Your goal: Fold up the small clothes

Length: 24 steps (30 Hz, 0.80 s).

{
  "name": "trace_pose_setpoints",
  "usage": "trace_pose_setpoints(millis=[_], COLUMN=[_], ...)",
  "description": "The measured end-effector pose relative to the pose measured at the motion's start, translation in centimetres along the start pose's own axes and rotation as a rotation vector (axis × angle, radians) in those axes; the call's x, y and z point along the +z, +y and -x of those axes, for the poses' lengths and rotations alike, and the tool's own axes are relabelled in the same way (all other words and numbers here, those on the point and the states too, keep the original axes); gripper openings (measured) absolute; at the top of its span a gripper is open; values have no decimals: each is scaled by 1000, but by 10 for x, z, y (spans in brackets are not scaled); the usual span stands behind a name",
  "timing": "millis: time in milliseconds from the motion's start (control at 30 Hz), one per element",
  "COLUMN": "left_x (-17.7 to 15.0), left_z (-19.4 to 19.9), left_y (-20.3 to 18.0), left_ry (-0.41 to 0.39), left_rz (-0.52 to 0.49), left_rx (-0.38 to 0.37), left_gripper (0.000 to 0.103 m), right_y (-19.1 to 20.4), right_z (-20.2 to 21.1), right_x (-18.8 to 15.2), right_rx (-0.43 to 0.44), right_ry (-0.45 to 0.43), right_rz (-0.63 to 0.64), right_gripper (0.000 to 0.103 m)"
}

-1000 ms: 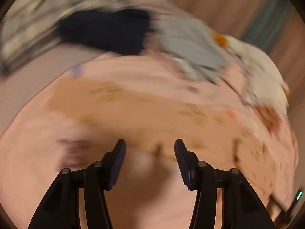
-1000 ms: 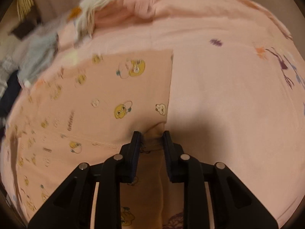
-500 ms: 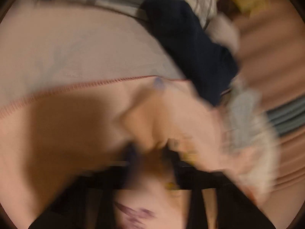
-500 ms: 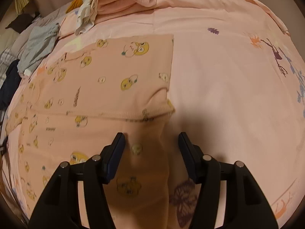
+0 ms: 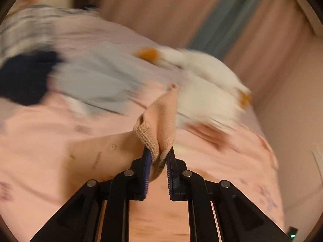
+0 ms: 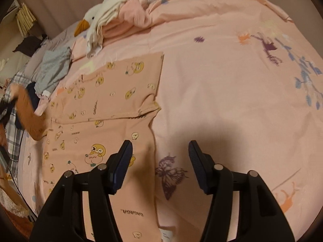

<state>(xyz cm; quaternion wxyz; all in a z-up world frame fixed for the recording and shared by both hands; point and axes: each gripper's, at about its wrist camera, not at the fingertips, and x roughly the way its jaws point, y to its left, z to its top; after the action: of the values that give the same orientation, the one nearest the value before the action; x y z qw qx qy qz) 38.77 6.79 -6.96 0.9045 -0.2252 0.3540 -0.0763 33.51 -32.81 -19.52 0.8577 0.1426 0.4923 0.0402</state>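
Cotton, soft and peach-coloured, is what we are seeing most of: a small printed garment (image 6: 105,104) is lying flat on a pale pink bedspread (image 6: 232,84), its knit scattered with little yellow cartoon faces and short printed words, one stitched hem running across its middle. The bedspread is smoother and thinner-looking, printed with a purple butterfly and blue sprigs. In the right wrist view we are holding the right gripper (image 6: 160,151) released, its ribbed dark pads standing well apart above the cloth with nothing between them; the garment's straight right edge is running down between the fingers, nearer the left one, and most of the garment is spreading away toward ten o'clock. In the left wrist view we are clenching the left gripper (image 5: 158,157) on the ribbed cuff (image 5: 155,129) of the garment, a bunched fold of peach knit rising from the pads toward twelve o'clock, with the cloth trailing off toward nine o'clock. That view is blurring heavily. At about eleven o'clock in the right wrist view, a heap of cream and pink clothes (image 6: 121,20) is sitting crumpled, with a grey piece (image 6: 52,68) toward ten o'clock and a plaid cloth (image 6: 14,100) at nine o'clock.
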Motion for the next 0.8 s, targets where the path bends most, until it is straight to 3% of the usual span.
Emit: trace_pose_setpoints(millis=[100,167,233,300,400,467,567,667,733,800], left_x=[-34,-59,-78,-88,-79,-68,-51,-51,-61,-71], left_z=[-48,-83,-96,-86,-51,-20,9,14,15,15], left_y=[-61,-87,-98,-112,-125,-110,-60,-1,45,78], left_ry=[113,262,349,344,254,176,103,91,106,123], left_rz=[-58,-77,-79,-148,-322,-365,-309,-264,-259,-235], left_rx=[-37,-43,-49,-67,-28,2,88,215,346,383], left_gripper=[11,19,26,31,56,63,72,72,72,69], right_y=[-24,-37,-53,-63,-69,-63,-33,6,31,51], right_z=[20,27,37,46,50,45,26,-8,-33,-65], right_x=[-4,-8,-13,-16,-13,-4,18,45,57,69], right_rx=[41,46,30,10,24,82,211,342,388,389], right_ry=[-29,-27,-33,-46,-63,-54,-13,67,125,192], right_rz=[-66,-98,-107,-91,-92,-107,-85,-79,-100,-117], right_gripper=[58,58,59,61,64,67,68,68,68,72])
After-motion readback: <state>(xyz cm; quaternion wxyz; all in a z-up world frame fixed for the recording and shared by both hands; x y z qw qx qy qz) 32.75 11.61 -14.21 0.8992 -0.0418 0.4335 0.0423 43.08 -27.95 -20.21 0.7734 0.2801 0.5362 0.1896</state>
